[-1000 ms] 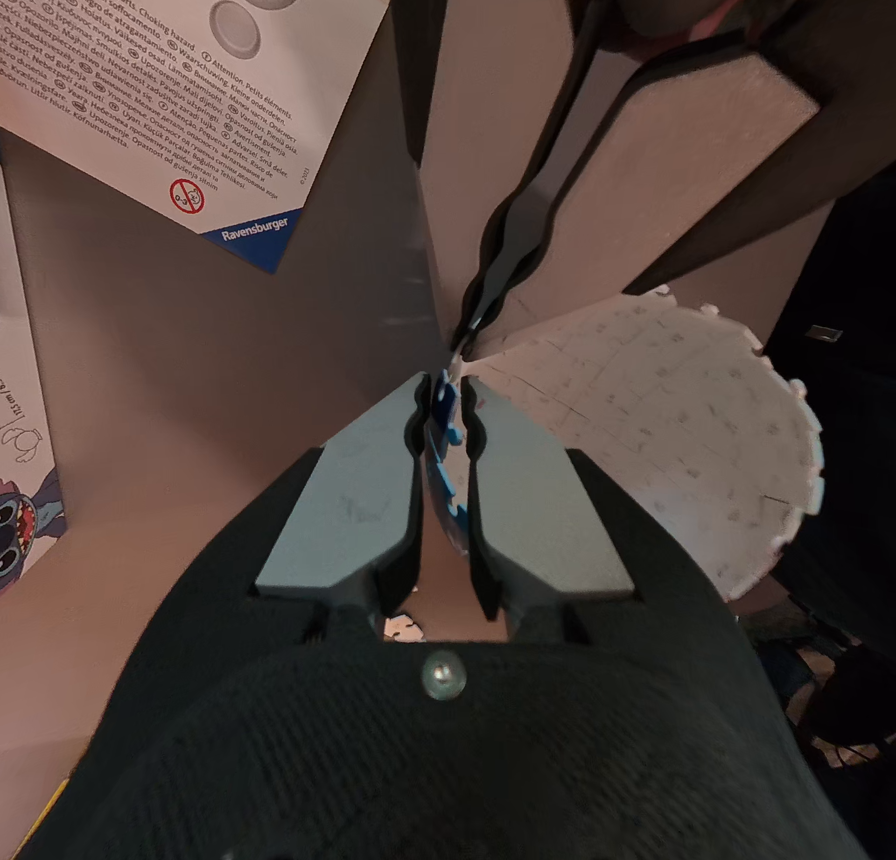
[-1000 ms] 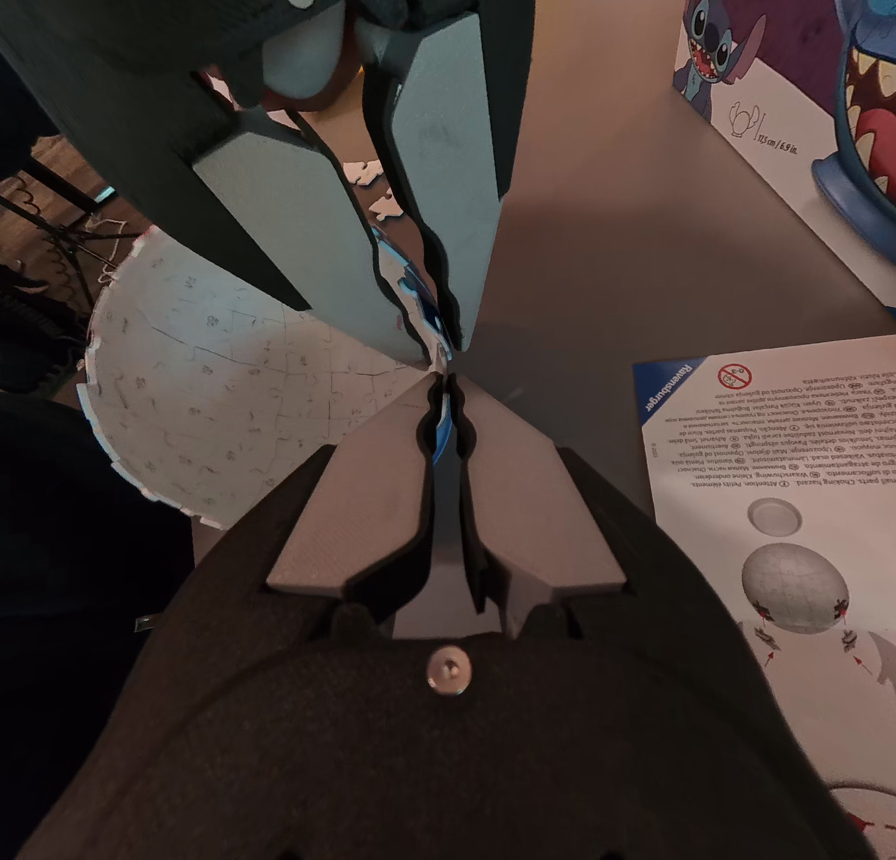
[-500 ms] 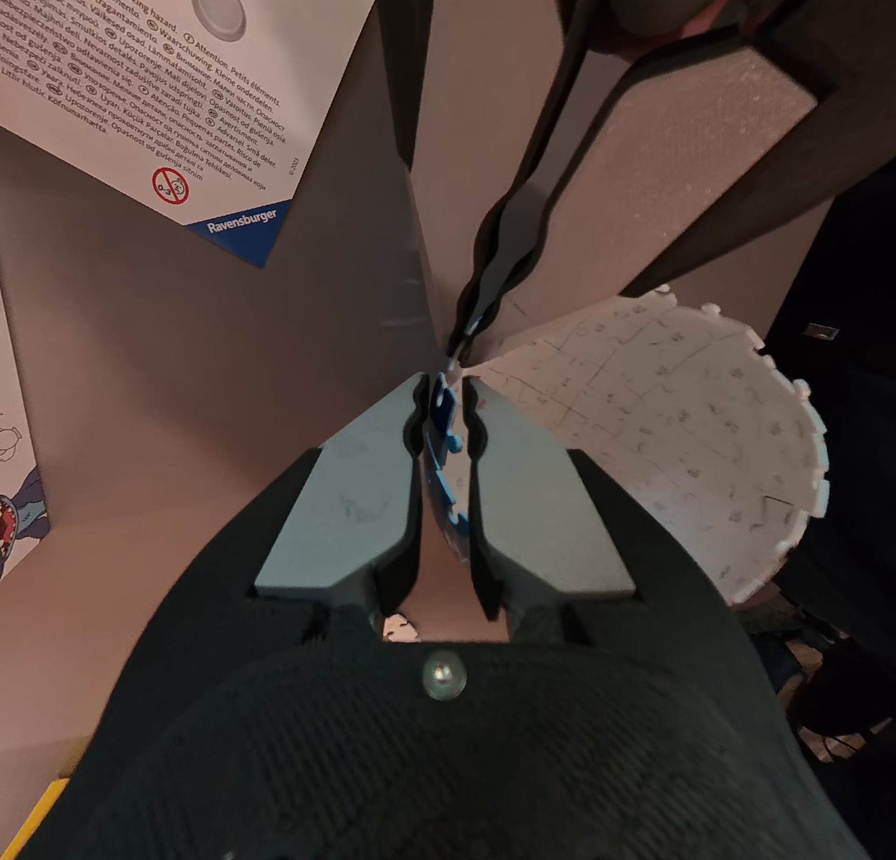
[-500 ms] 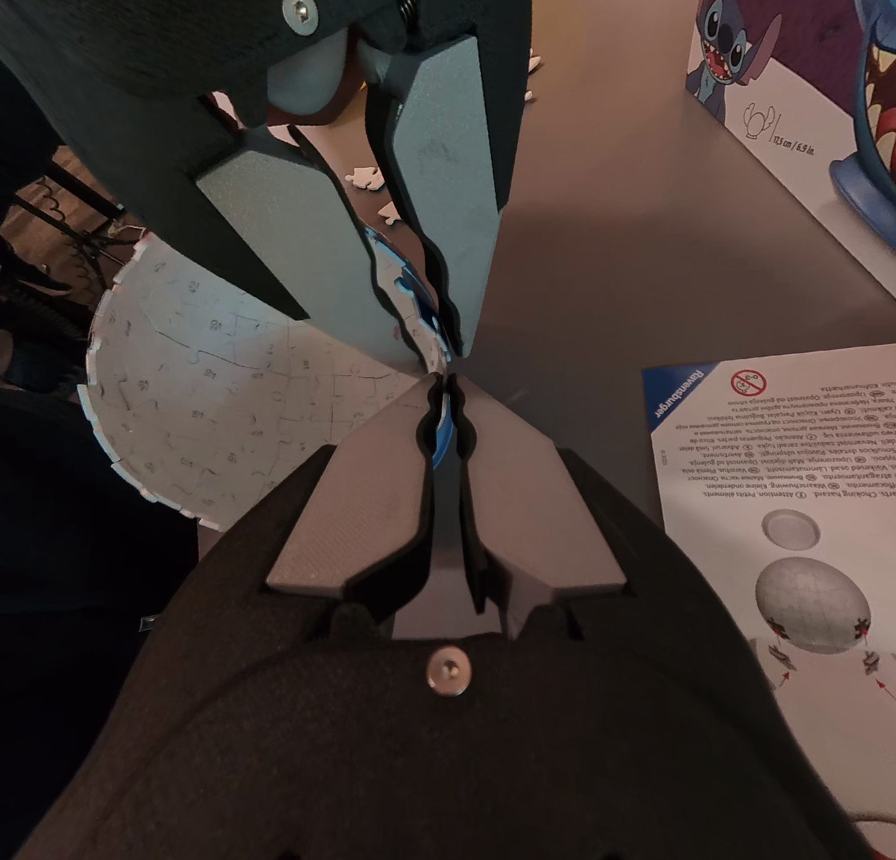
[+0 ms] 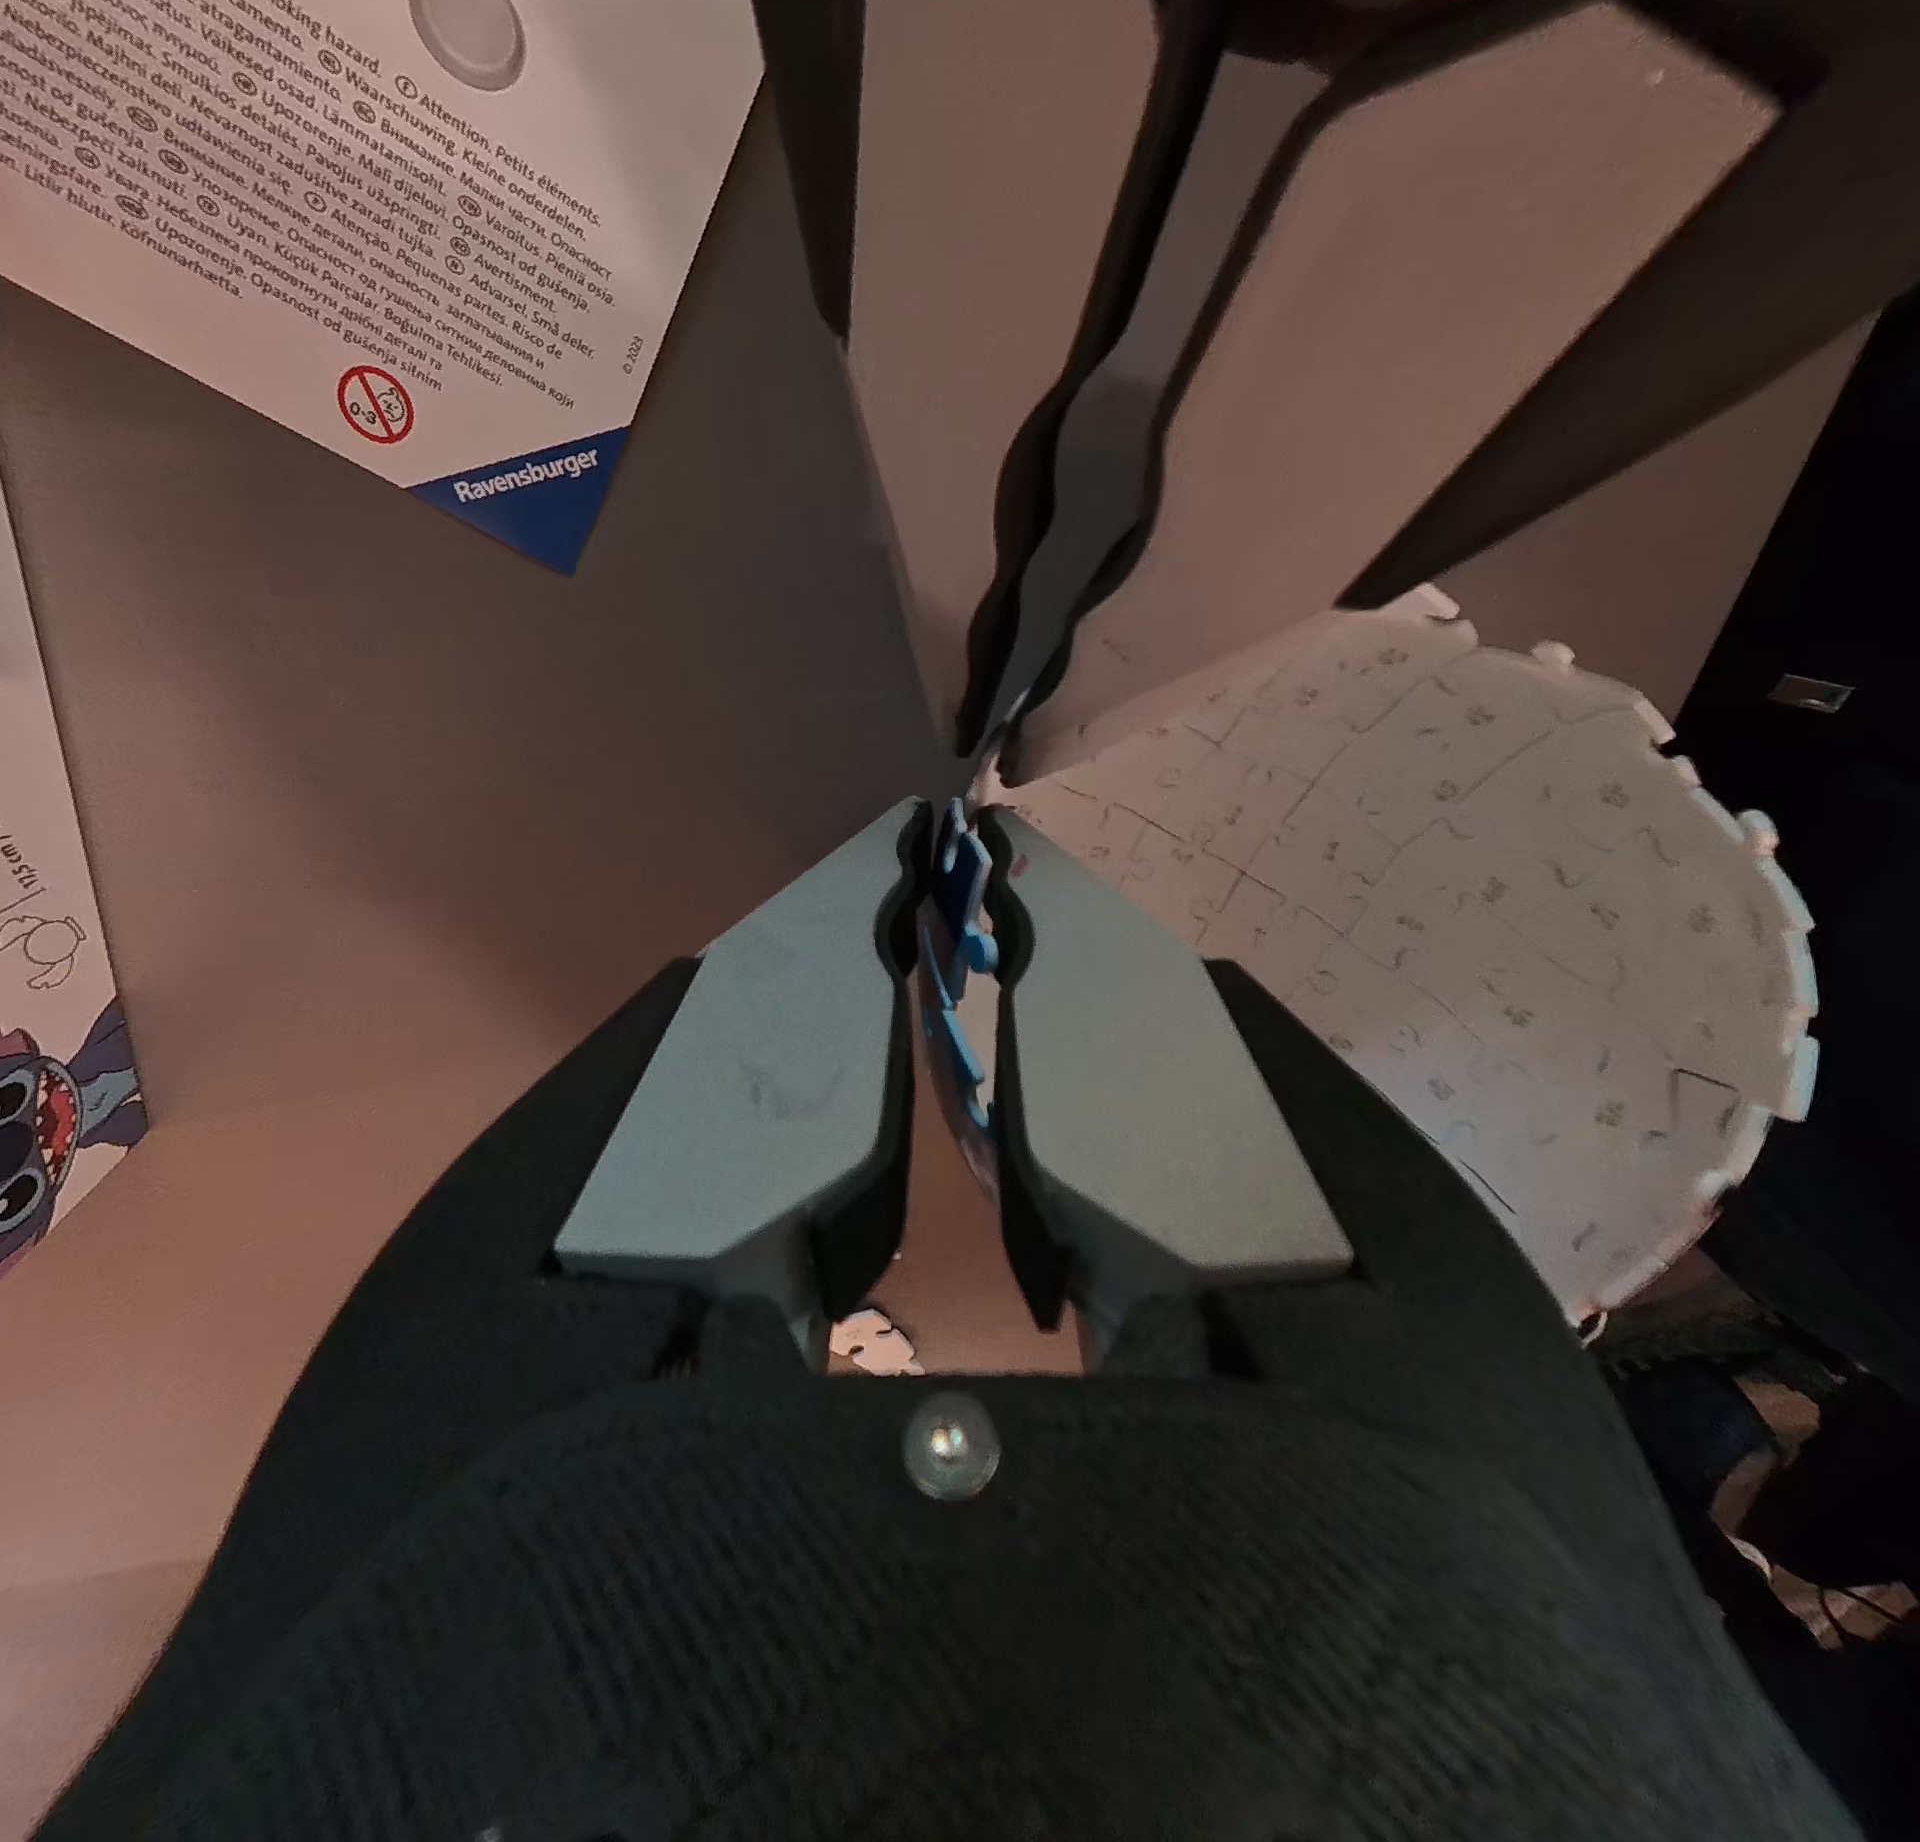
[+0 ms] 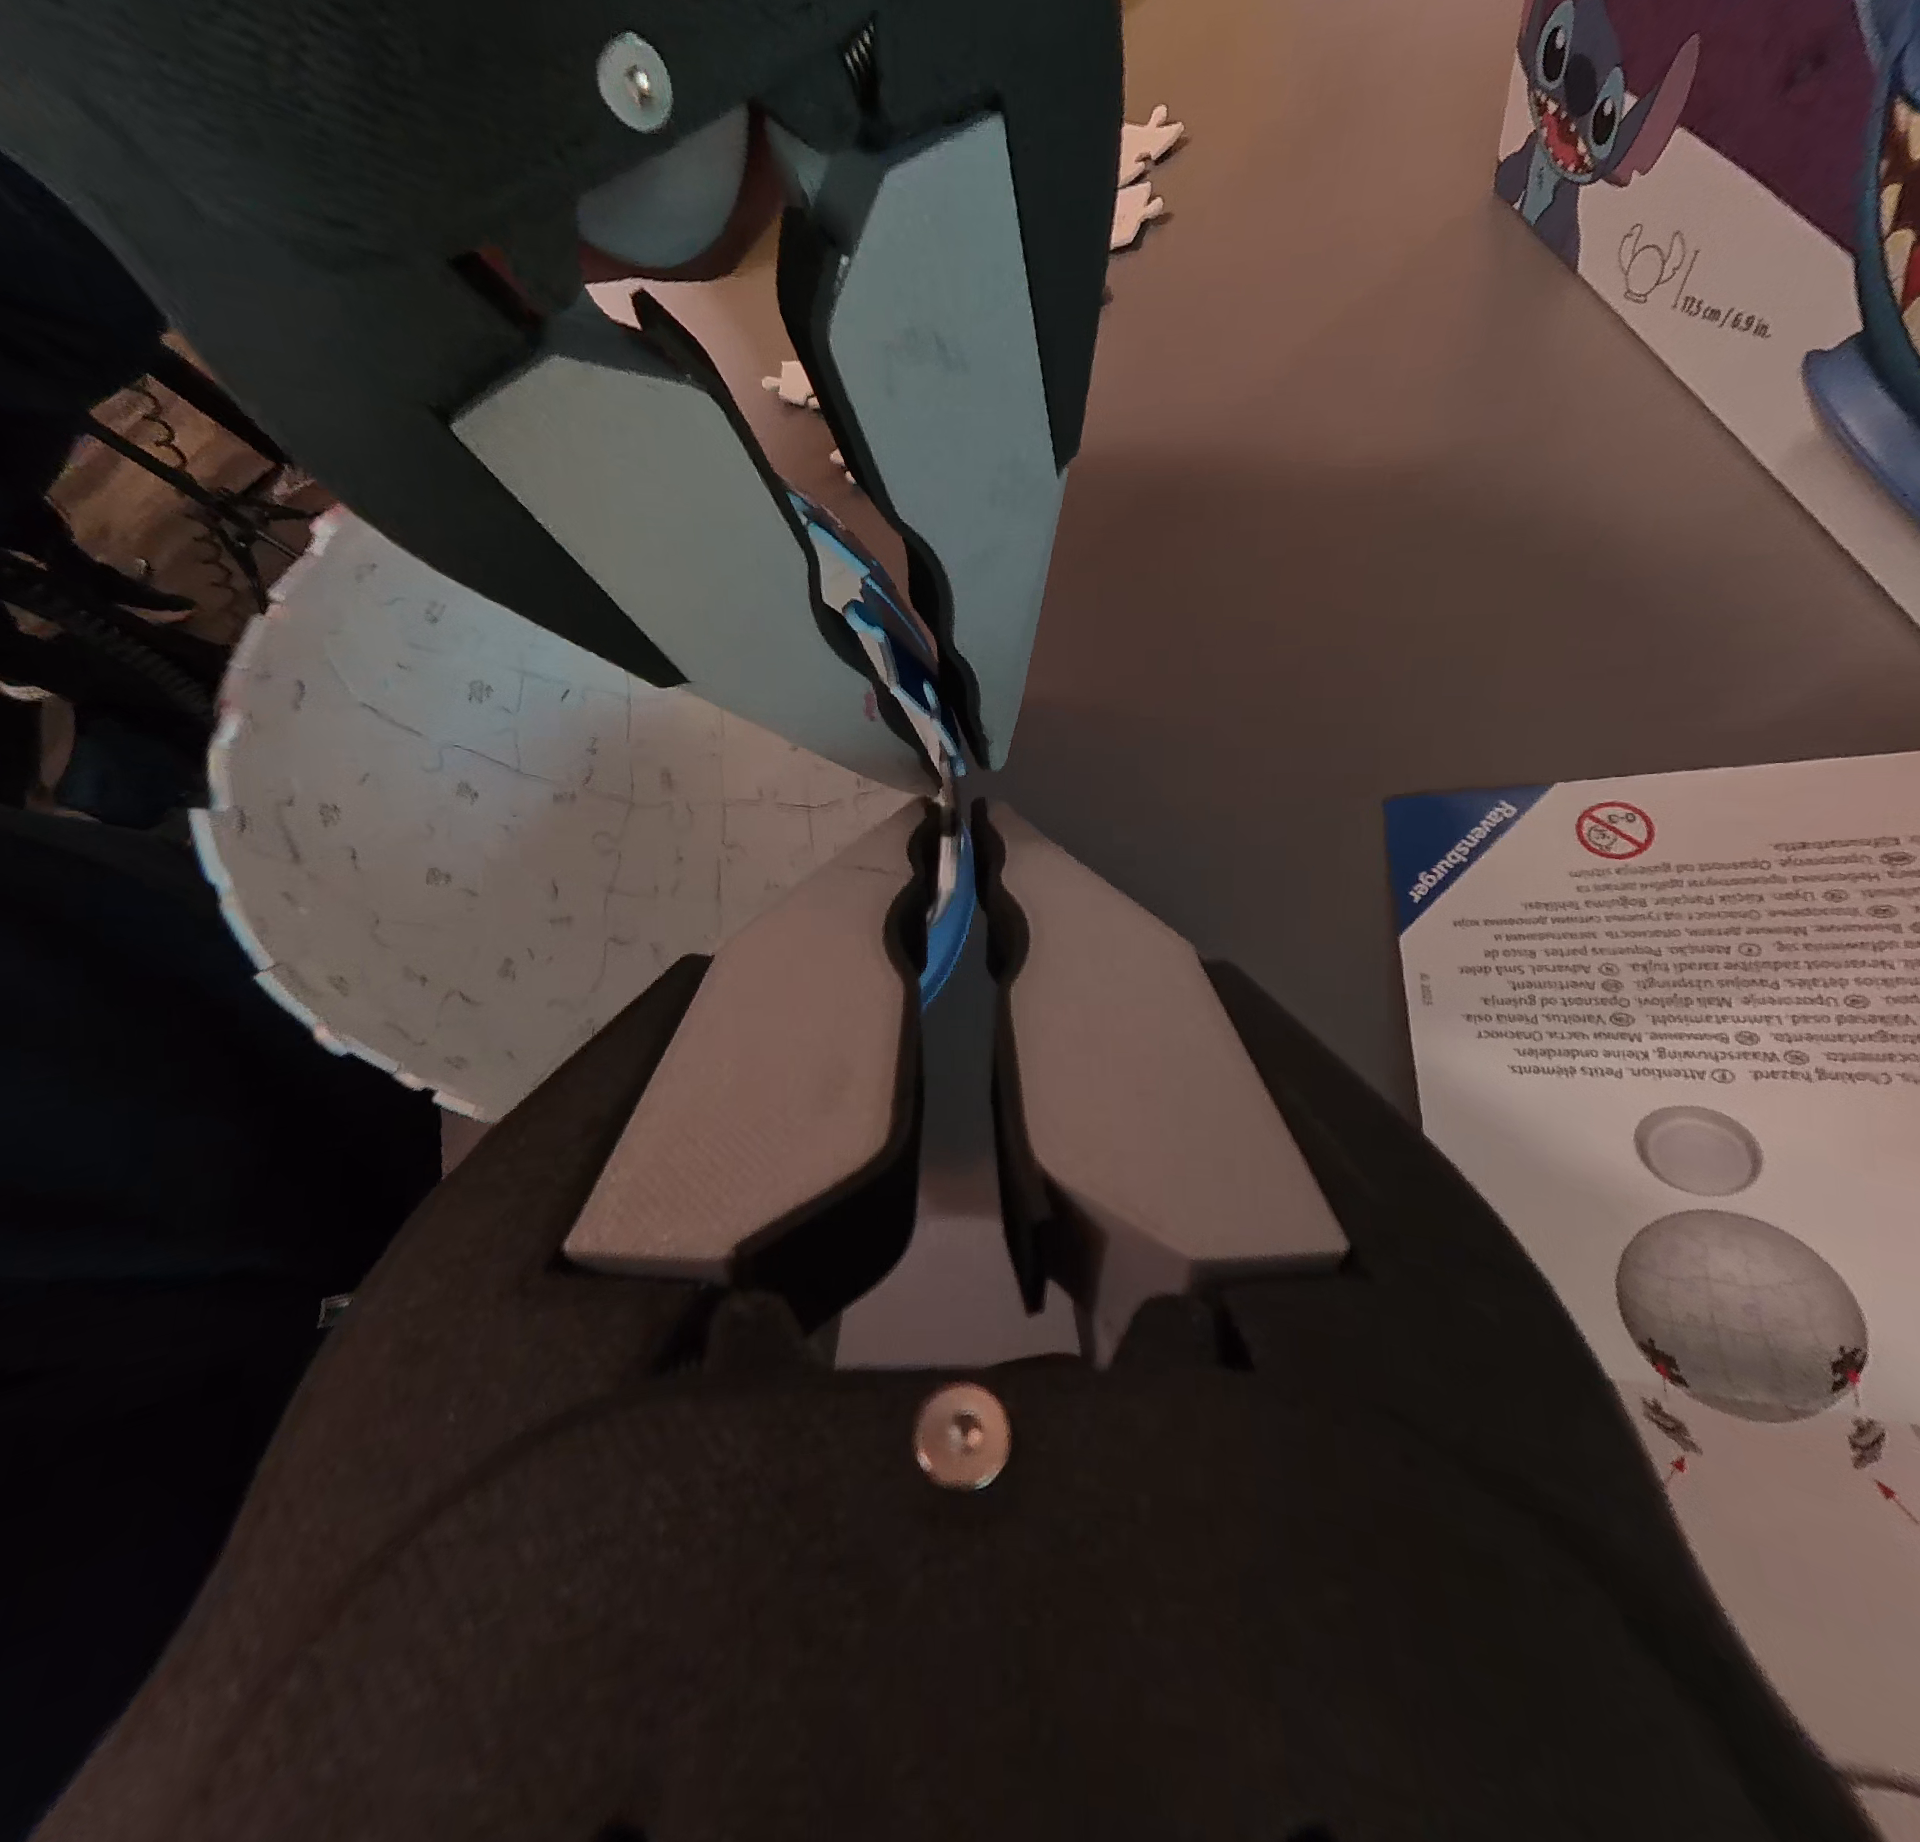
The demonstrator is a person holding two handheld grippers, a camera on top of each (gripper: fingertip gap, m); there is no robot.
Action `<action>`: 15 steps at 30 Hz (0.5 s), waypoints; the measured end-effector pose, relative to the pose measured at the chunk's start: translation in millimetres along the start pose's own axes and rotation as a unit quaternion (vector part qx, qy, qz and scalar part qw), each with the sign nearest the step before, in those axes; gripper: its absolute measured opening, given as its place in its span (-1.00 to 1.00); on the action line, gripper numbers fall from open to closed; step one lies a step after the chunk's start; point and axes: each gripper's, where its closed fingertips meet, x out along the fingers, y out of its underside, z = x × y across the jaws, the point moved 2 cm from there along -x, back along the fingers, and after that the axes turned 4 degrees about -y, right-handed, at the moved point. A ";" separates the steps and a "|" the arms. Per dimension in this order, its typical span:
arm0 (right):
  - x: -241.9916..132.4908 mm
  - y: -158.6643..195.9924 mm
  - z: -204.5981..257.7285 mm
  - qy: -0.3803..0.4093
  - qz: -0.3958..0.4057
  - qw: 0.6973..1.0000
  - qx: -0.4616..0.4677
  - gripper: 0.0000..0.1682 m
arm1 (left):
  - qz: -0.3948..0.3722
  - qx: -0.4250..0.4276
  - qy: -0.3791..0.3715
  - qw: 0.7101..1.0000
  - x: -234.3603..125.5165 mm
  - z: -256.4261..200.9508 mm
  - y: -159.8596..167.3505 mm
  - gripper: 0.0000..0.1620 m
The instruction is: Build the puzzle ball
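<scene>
A grey table (image 5: 312, 753) fills the frame. At right of centre, the half-built puzzle ball (image 5: 1455, 909) shows its white inside. The left gripper (image 5: 951, 836) and right gripper (image 6: 951, 826) meet tip to tip mid-frame, both nearly closed, pinching its blue rim. An instruction sheet (image 5: 312, 182) lies upper left.

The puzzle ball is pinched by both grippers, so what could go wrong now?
1. Both the left gripper and right gripper clamp the thin rim of the half-built puzzle ball close together; any twist might pop pieces apart.
2. The shell hangs out past the table edge, so it could drop to the floor.
</scene>
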 end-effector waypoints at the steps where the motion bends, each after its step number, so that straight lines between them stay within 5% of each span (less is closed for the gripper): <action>1: 1.0 0.5 0.0 -0.002 0.000 1.000 0.001 -0.99 | 0.001 0.000 0.002 1.000 -0.2 -0.1 0.4 -0.93; 15: 1.4 1.1 -0.3 0.005 -0.004 1.000 0.005 -1.00 | 0.001 0.005 -0.006 1.000 -6.5 0.9 -1.6 -0.81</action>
